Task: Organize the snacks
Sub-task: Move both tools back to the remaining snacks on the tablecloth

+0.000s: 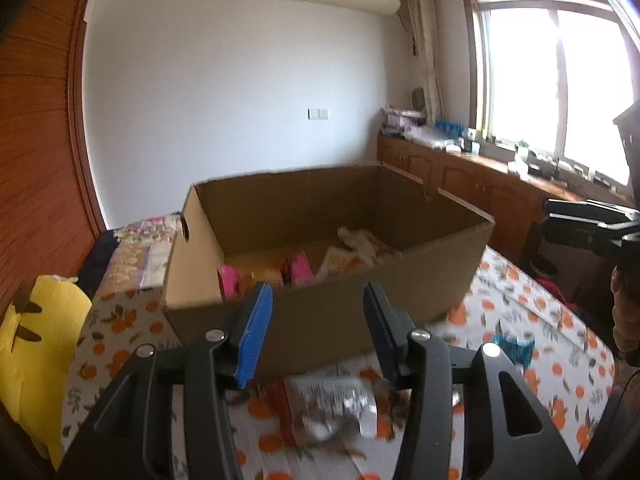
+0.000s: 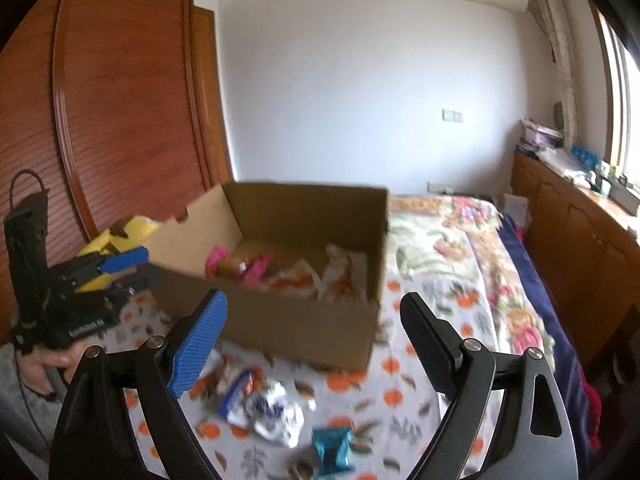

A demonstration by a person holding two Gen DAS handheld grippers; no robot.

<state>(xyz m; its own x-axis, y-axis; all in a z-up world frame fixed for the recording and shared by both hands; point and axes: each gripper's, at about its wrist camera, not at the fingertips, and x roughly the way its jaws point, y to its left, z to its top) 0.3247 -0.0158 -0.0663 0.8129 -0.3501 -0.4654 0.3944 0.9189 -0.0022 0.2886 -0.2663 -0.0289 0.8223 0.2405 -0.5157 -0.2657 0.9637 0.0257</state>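
An open cardboard box stands on the orange-patterned bed sheet. Inside it lie pink packets and orange-white packets. My left gripper hovers in front of the box's near wall, open with nothing between its pads; it also shows as the left gripper beside the box, held by a hand. Below it lies a white and orange packet. My right gripper is open and empty above loose packets and a teal packet.
A yellow cushion sits at the bed's left edge by the wooden wardrobe. A floral blanket covers the bed beyond the box. Wooden cabinets with clutter run under the window on the right.
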